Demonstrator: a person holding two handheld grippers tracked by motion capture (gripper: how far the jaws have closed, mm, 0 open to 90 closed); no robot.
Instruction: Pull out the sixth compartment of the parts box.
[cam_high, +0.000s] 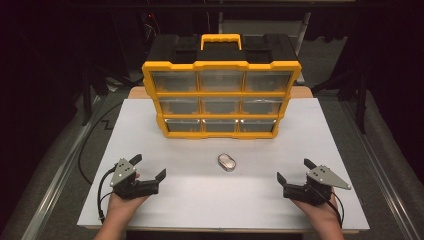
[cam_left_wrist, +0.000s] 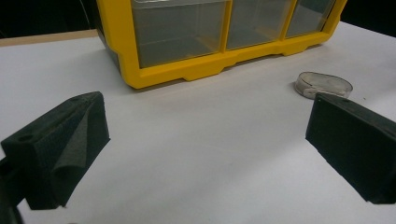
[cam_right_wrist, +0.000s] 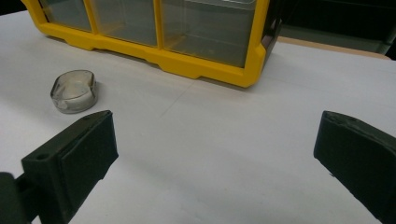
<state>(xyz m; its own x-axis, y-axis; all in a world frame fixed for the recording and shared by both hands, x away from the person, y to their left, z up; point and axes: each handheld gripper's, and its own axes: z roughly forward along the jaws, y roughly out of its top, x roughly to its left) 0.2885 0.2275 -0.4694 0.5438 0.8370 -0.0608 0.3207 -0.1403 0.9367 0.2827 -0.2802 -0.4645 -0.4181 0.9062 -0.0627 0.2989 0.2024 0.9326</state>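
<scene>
- The left gripper (cam_high: 149, 167), a black two-jaw tool with a grey three-cornered plate on top, rests in the person's hand near the front left corner of the white table top (cam_high: 150, 127). Its jaws stand wide apart with nothing between them; the left gripper view shows only bare white surface in the gap.
- Behind it, across the back of the table, stands the yellow-framed plastic organiser cabinet (cam_high: 221, 99) with nine clear drawers in three rows of three and a yellow carry handle on its black top. Every drawer front looks pushed in flush, and as far as the clear fronts allow, I cannot tell whether any holds anything.
- In front of the cabinet's bottom middle drawer, well apart from both tools and roughly midway between them, lies the small oval clear-plastic case (cam_high: 227, 162), flat on the table and touching nothing else.
- The right gripper (cam_high: 294, 170), the same build, rests near the front right corner, jaws spread as wide as they go and empty.
- Judged from this layout, the work has barely begun: the case is untouched and no drawer is open. Probably left to do: open a drawer, pick up the case, place it inside, shut the drawer.
</scene>
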